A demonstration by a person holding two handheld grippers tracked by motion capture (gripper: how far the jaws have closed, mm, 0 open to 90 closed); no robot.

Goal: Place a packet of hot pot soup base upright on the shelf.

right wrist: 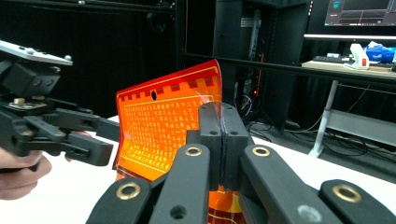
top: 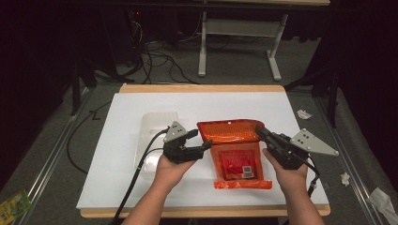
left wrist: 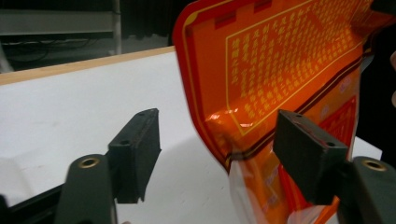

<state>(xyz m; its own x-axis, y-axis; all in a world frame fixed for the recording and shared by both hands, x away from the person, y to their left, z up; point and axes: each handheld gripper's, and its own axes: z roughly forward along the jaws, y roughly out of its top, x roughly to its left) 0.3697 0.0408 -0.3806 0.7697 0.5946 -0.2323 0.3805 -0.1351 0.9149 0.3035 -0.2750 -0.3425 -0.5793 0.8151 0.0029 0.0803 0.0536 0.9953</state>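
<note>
The right gripper (right wrist: 223, 140) pinches the orange packet (top: 237, 150) by its flap's edge, lifting that flap off the white surface (top: 117, 117) so the open left gripper (left wrist: 219, 149) can straddle the opposite edge.

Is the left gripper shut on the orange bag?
No: in the left gripper view the left gripper stands wide open, its jaws either side of the bag's edge.

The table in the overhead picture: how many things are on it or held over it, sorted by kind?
Orange packets: 1
Clear plastic trays: 1
Hand-held grippers: 2, the left gripper and the right gripper
Total: 4
</note>
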